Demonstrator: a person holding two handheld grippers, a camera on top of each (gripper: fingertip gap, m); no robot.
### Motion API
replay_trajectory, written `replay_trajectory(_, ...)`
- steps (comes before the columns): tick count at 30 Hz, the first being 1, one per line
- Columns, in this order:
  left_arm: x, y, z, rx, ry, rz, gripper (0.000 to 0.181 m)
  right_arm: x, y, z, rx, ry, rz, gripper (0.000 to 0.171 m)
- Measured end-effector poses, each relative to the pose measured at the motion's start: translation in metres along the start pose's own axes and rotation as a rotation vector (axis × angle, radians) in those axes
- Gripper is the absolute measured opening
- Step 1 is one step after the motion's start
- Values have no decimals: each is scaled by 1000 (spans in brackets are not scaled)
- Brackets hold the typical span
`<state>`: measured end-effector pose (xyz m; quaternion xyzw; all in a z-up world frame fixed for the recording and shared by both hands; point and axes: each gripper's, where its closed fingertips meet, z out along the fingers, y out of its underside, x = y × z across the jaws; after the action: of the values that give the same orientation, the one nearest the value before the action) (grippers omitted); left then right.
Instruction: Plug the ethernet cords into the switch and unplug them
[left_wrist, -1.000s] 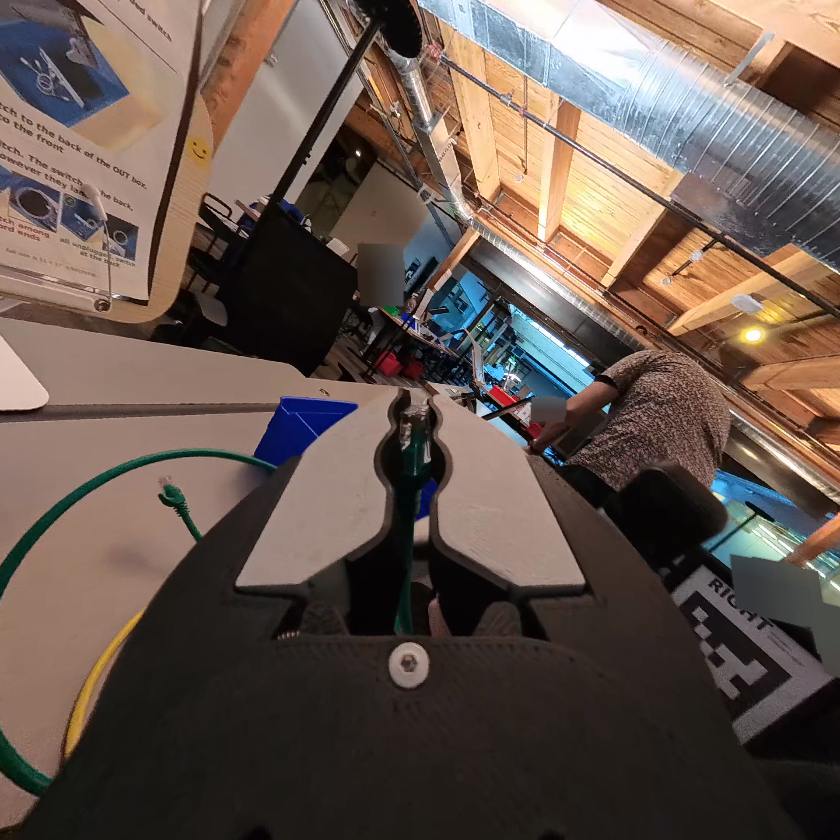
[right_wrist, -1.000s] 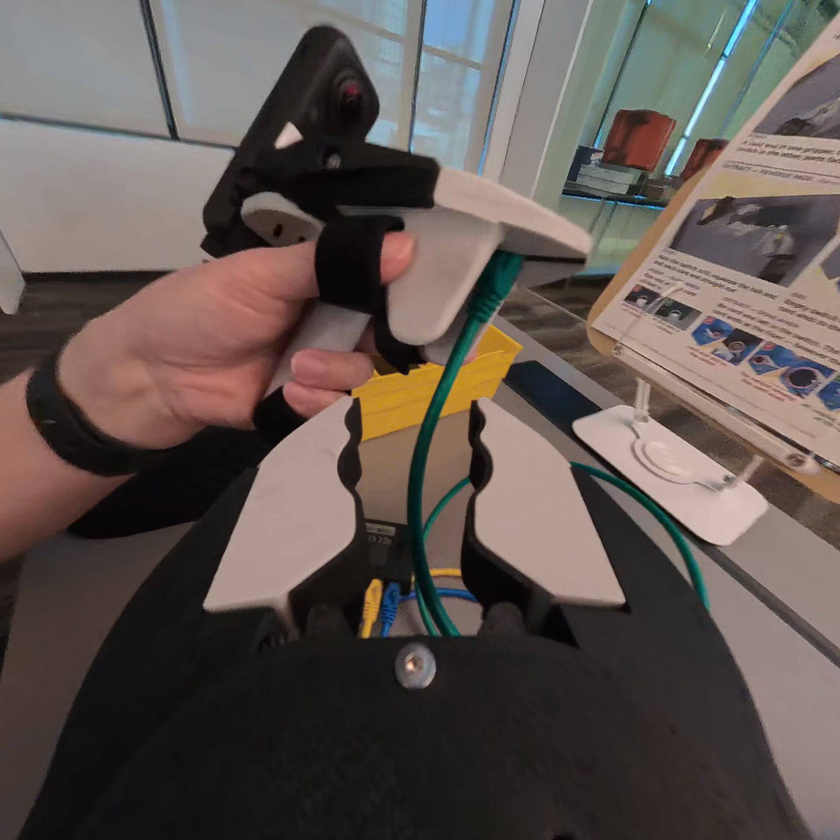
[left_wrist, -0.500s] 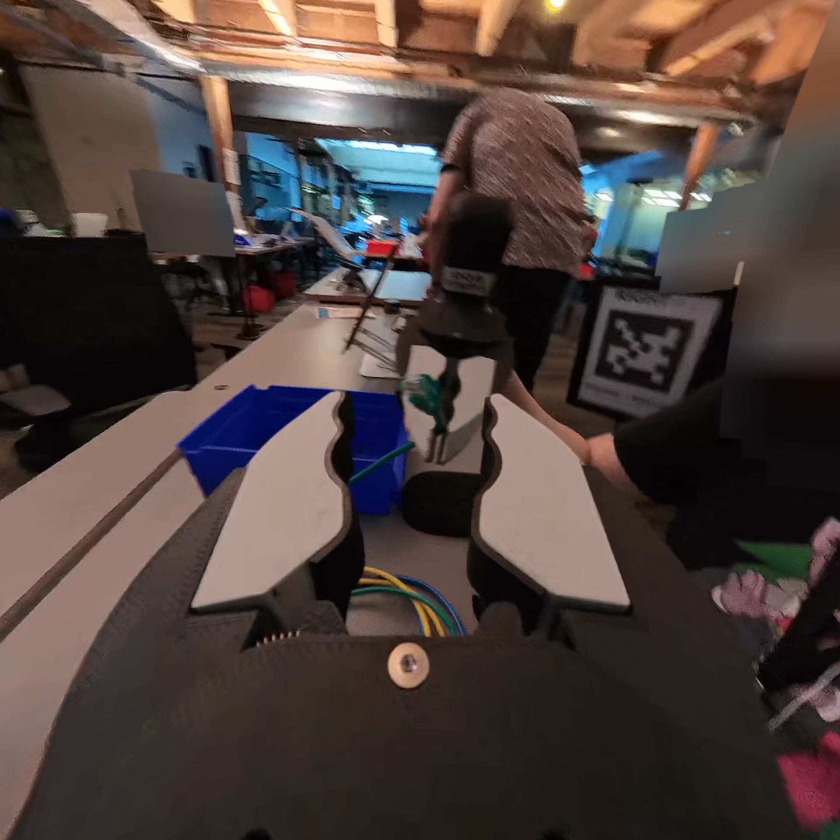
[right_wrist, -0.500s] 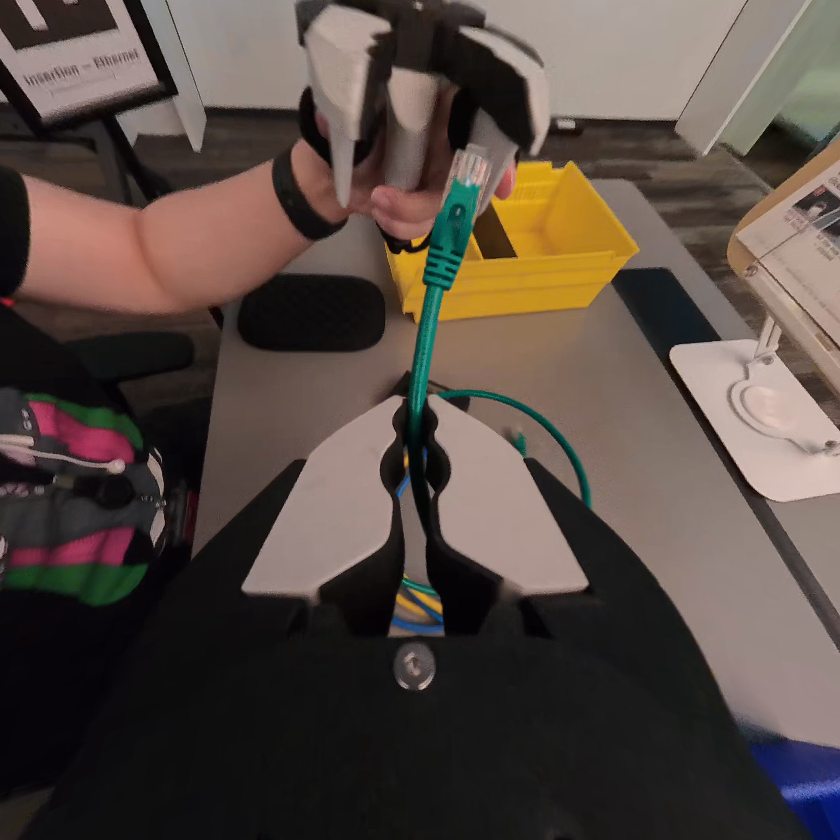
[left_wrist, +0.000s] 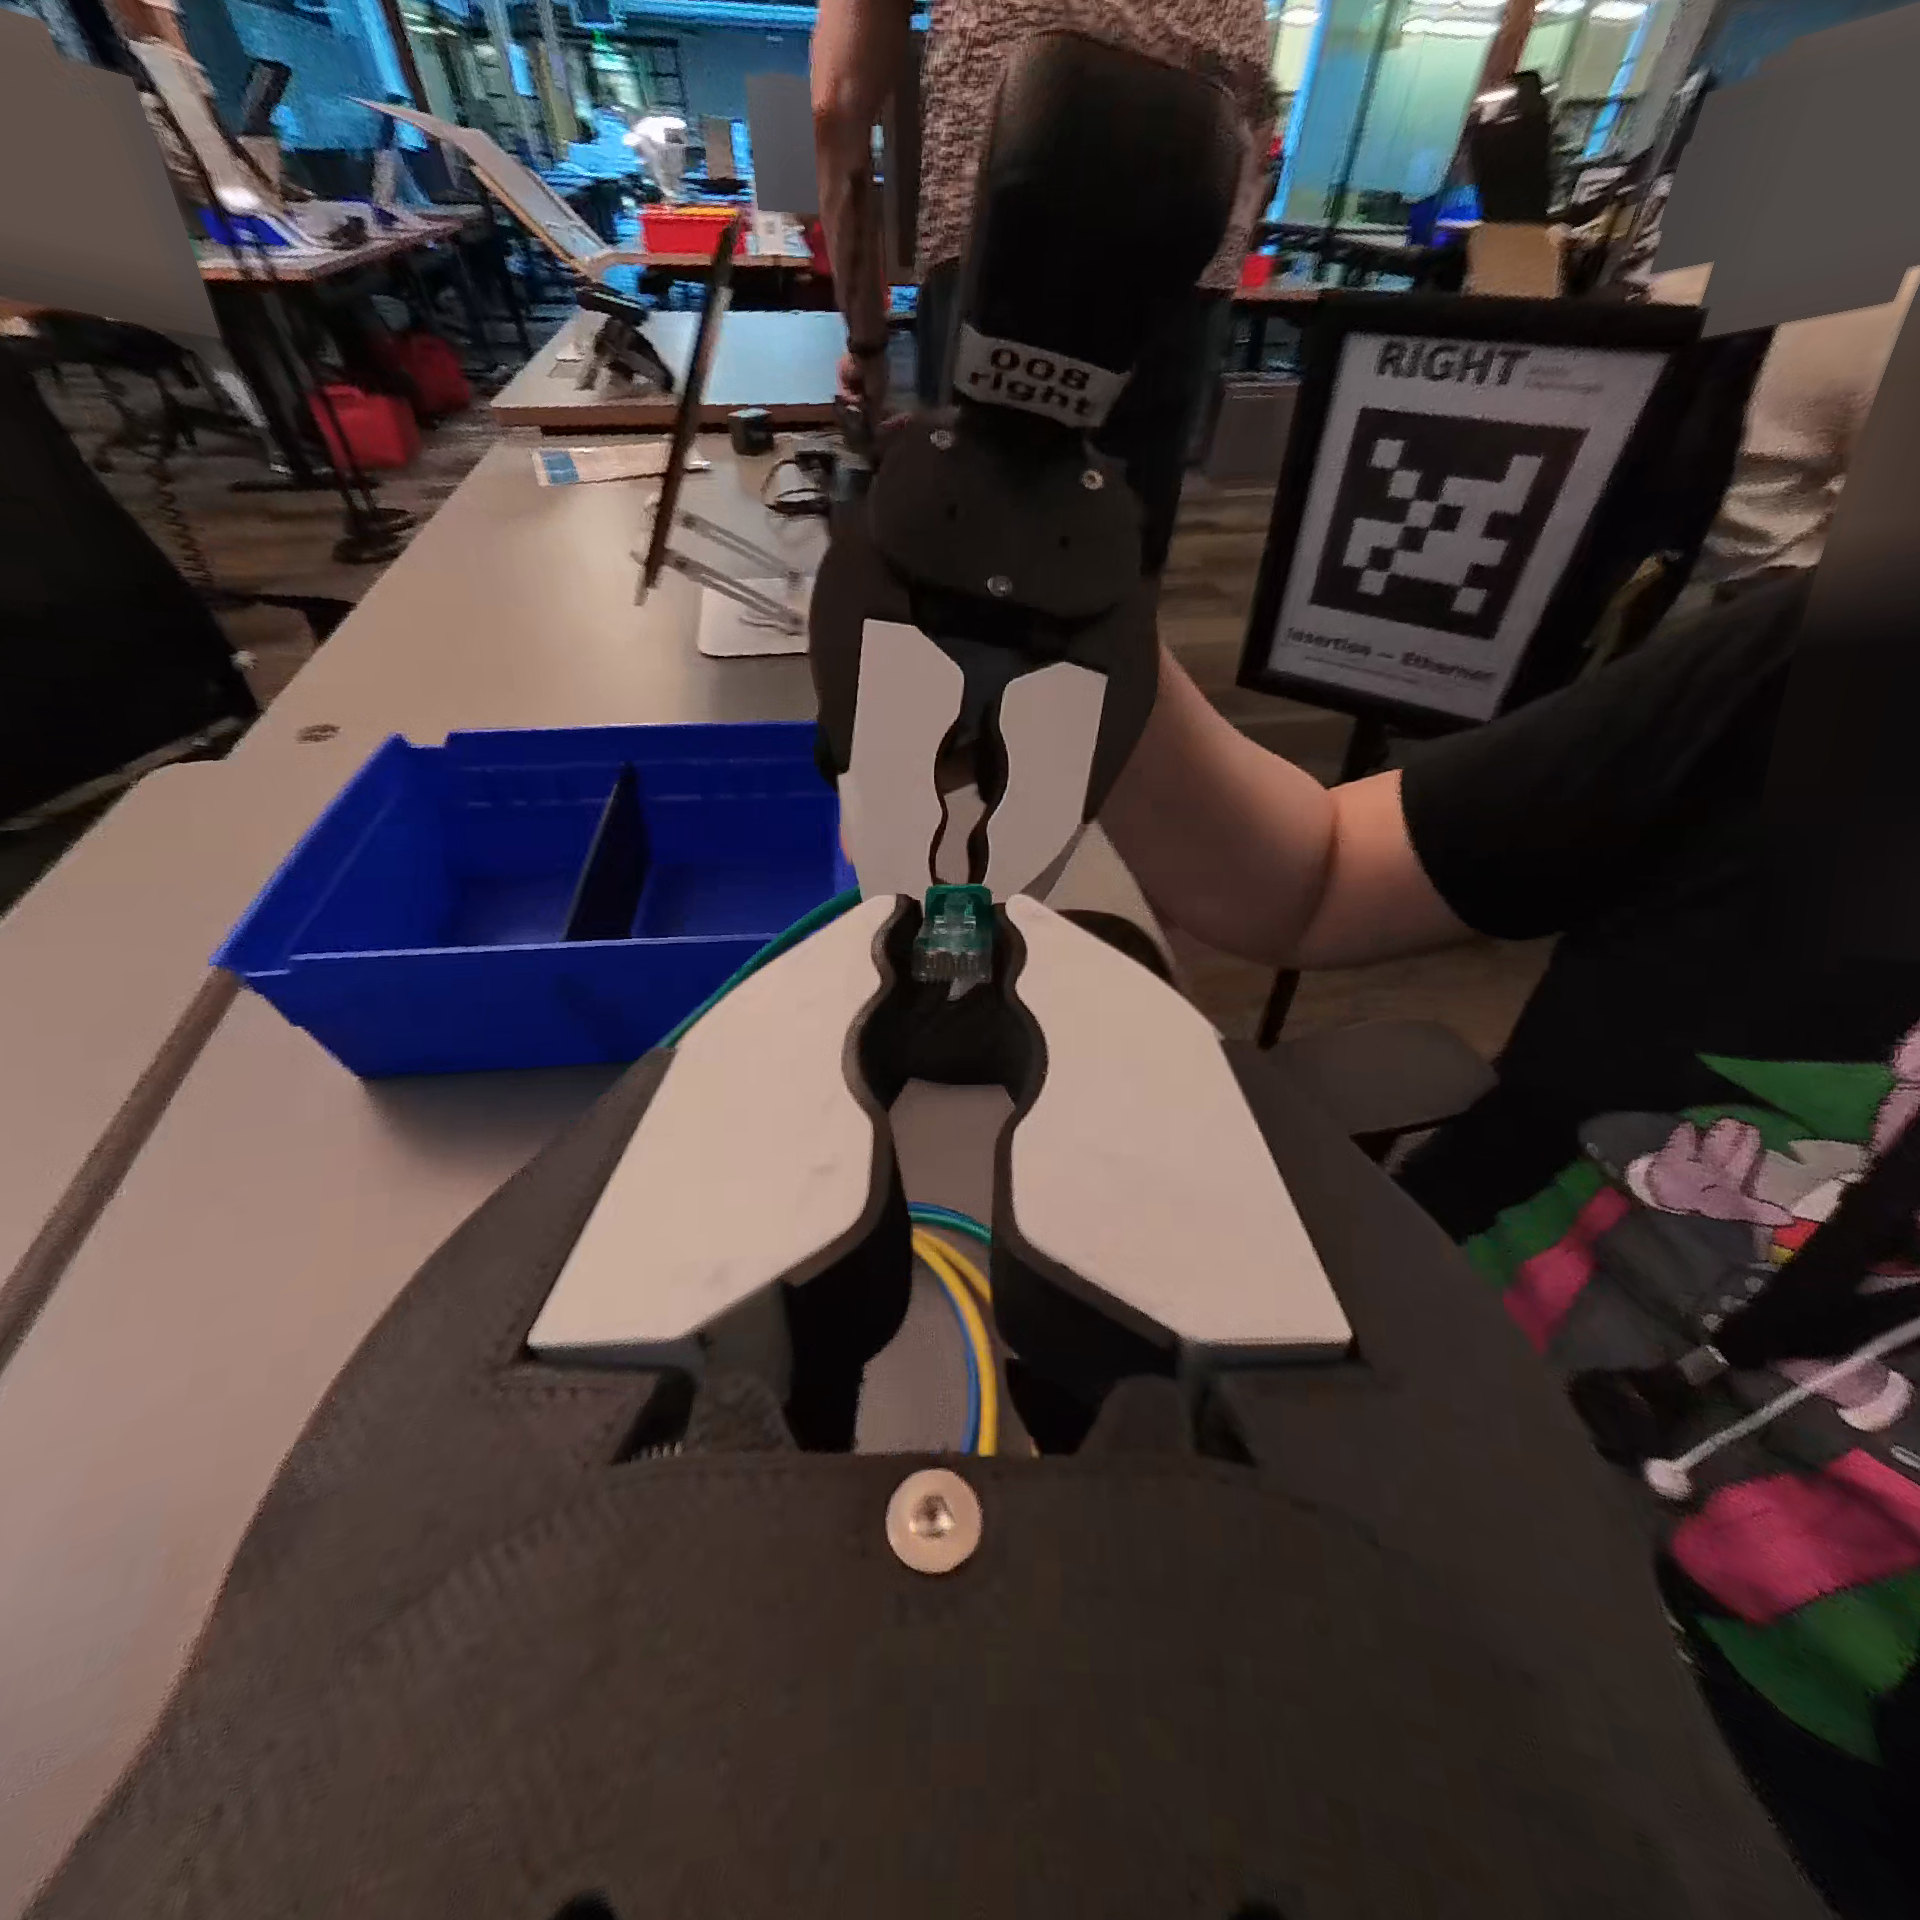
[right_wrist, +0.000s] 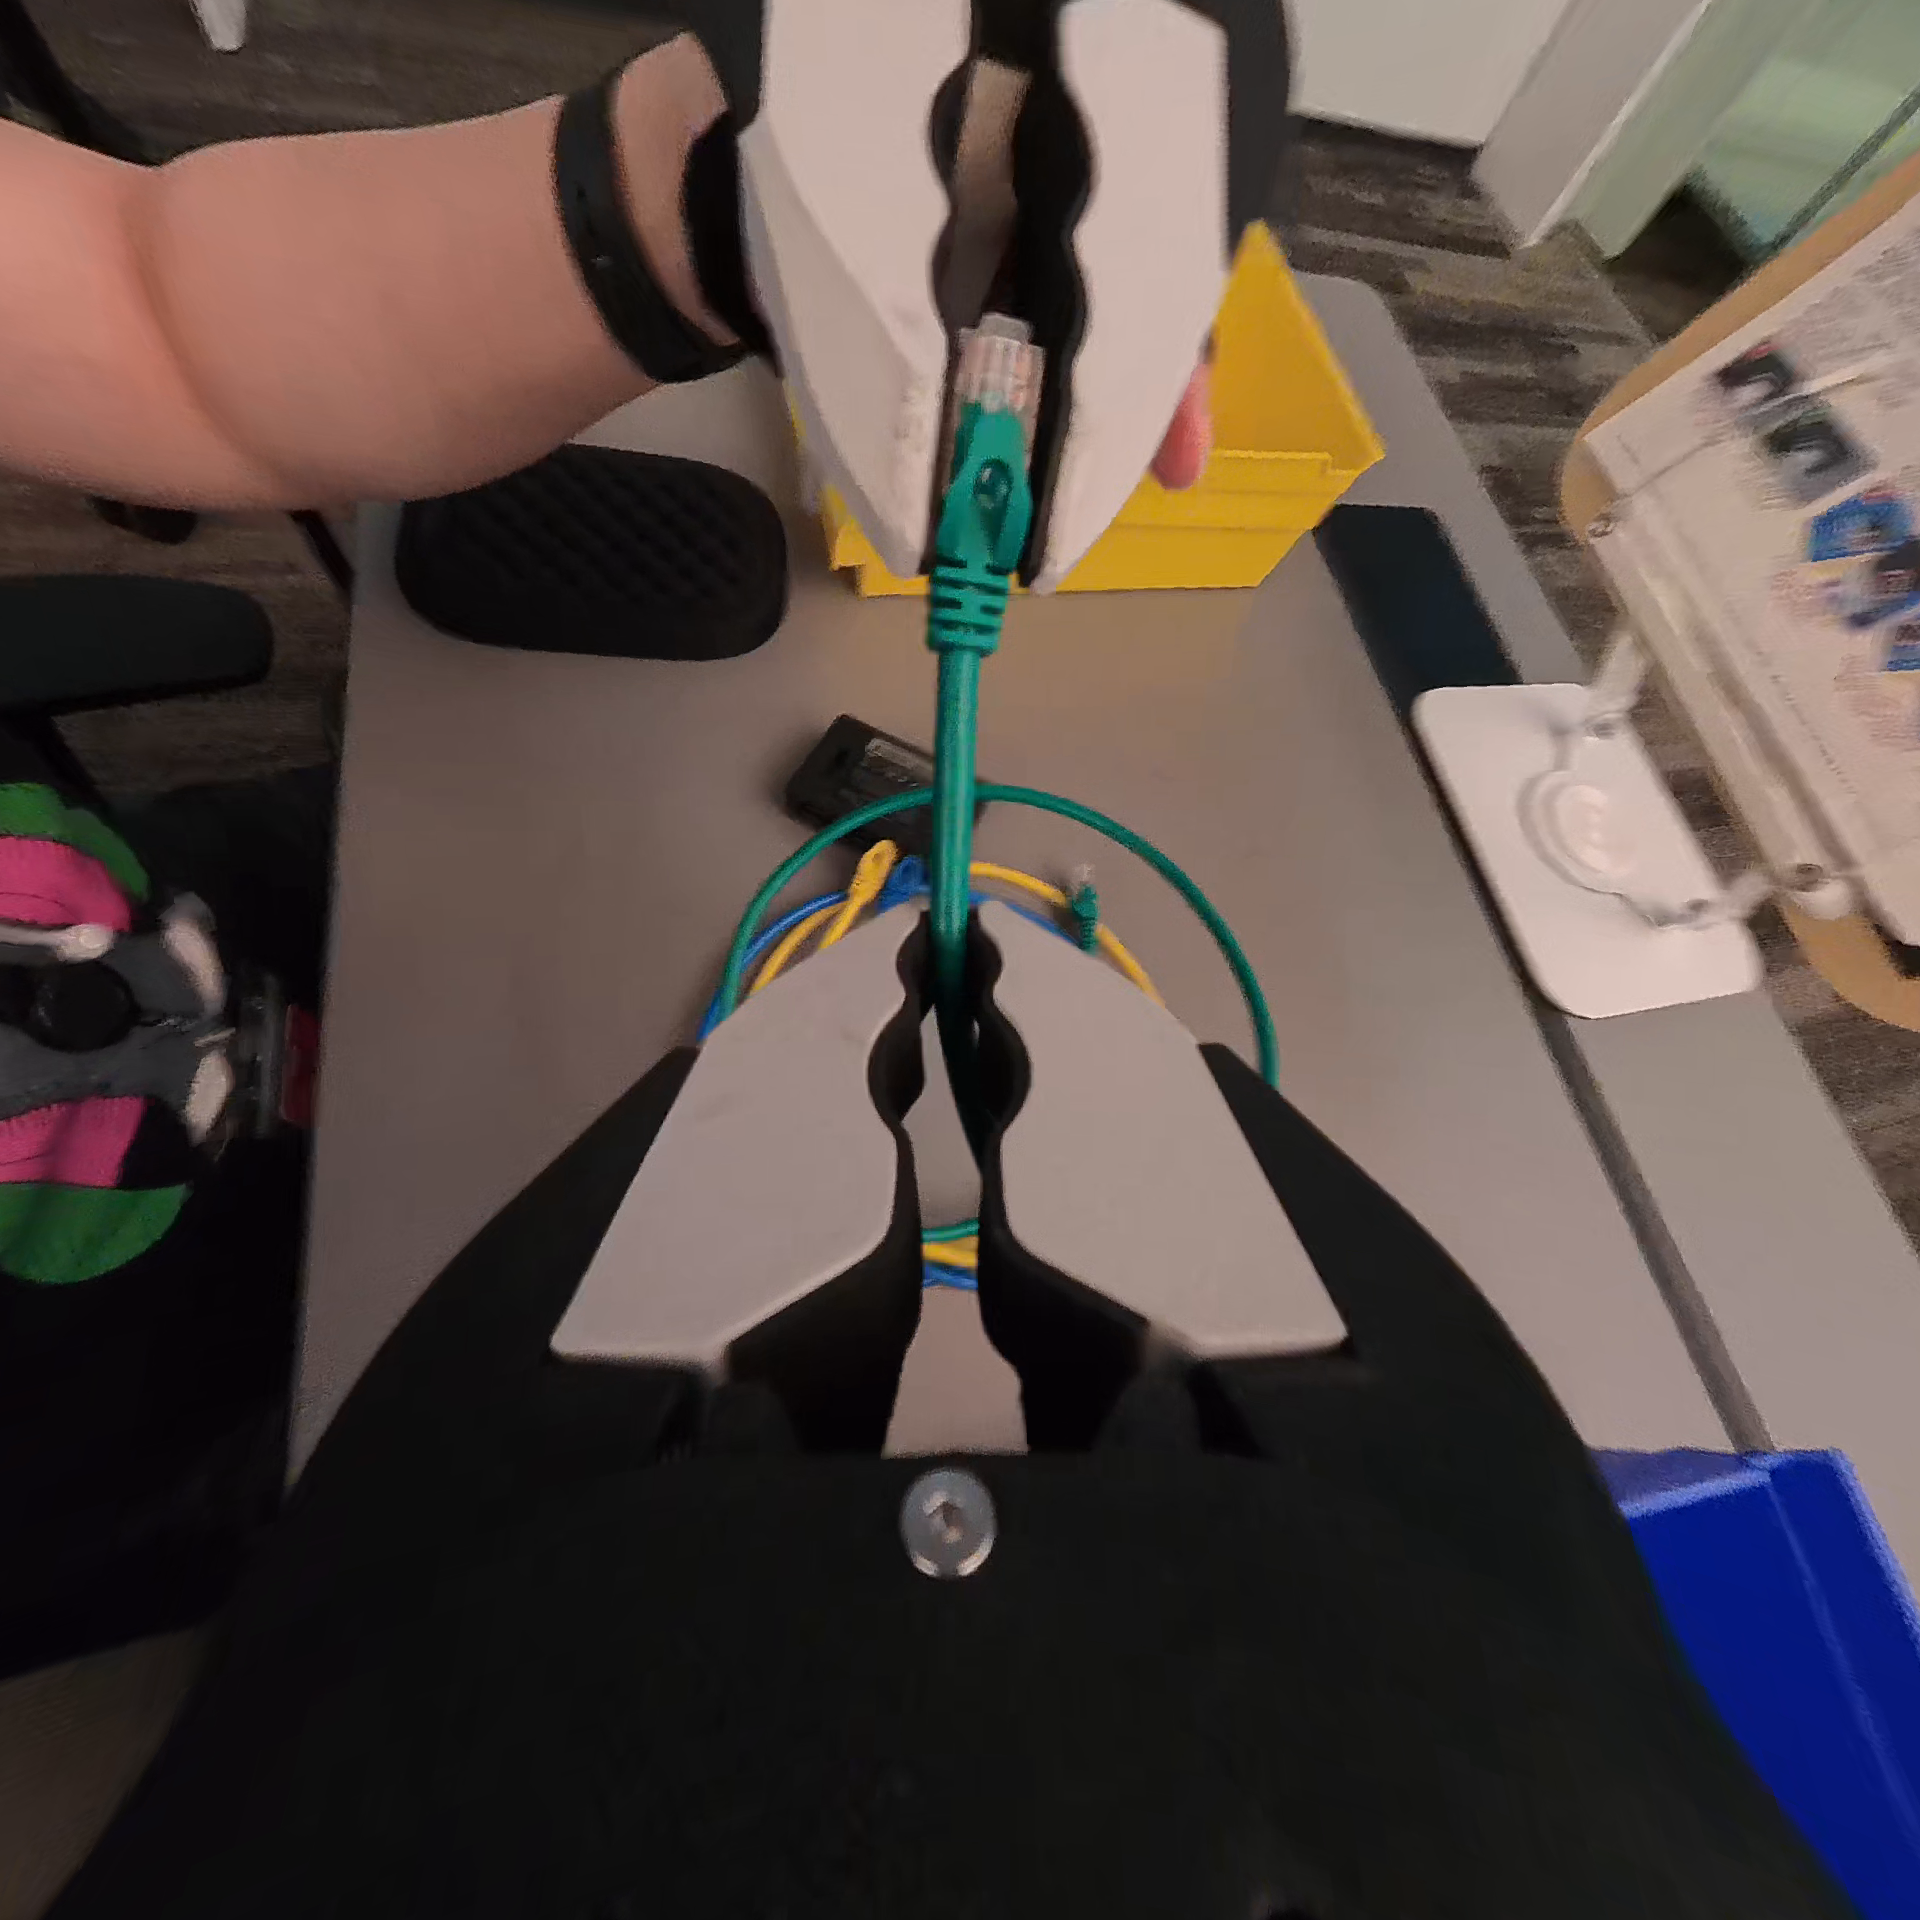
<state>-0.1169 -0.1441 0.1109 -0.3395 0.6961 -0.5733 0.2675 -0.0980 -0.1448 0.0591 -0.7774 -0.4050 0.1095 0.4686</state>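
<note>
My left gripper (left_wrist: 951, 914) is shut on the clear-tipped plug (left_wrist: 948, 940) of the green ethernet cord, held in the air over the grey table. My right gripper (right_wrist: 951, 925) faces it and is shut on the same green cord (right_wrist: 956, 727) a short way below the plug. In the right wrist view the left gripper (right_wrist: 977, 571) clamps the plug's green boot (right_wrist: 987, 488). In the left wrist view the right gripper (left_wrist: 961, 878) is tip to tip with mine. The small black switch (right_wrist: 857, 769) lies on the table beneath, with yellow and blue cords (right_wrist: 831, 925) coiled beside it.
A yellow bin (right_wrist: 1278, 457) stands at the table's far end and a blue divided bin (left_wrist: 520, 894) at the other end. A black pad (right_wrist: 592, 551) lies left of the yellow bin. A white stand base (right_wrist: 1579, 862) holds an instruction sheet on the right. A framed marker sign (left_wrist: 1455, 509) stands beside the table. Some 6 cm of space lies between my two pairs of fingers. My right tips are roughly 25 cm from the small black switch (right_wrist: 857, 769).
The left gripper let go of the plug while the right gripper shut on the cord. The left then turned to face the right and shut on the plug again.
</note>
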Motion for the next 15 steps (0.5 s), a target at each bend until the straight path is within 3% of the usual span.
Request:
replay_trajectory(3, -7, -9, -6, 25, -88, 33, 11, 31, -20, -17, 150, 302, -9, 31)
replay_trajectory(4, -9, -13, -8, 37, -105, 33, 11, 31, -31, -28, 248, 405, -15, 32)
replay_trajectory(6, -12, -15, -11, 31, -133, 29, 11, 11, -56, -47, 556, 531, -2, 18)
replay_trajectory(8, -16, -16, -13, 25, -169, 38, 11, -30, -63, -37, 806, 451, -27, 1)
replay_trajectory(9, -15, -16, -12, 26, -164, 34, 11, -40, -61, -23, 876, 396, 21, 1)
replay_trajectory(10, -13, -18, -12, 37, -149, 25, 11, -44, -56, -1, 887, 309, 91, 3)
replay_trajectory(12, -7, -24, -10, 71, -105, 2, 11, -34, -47, 39, 871, 153, 265, 31)
replay_trajectory(15, 5, -31, -7, 106, -52, -13, 11, 6, -54, 25, 1104, 55, 446, 39)
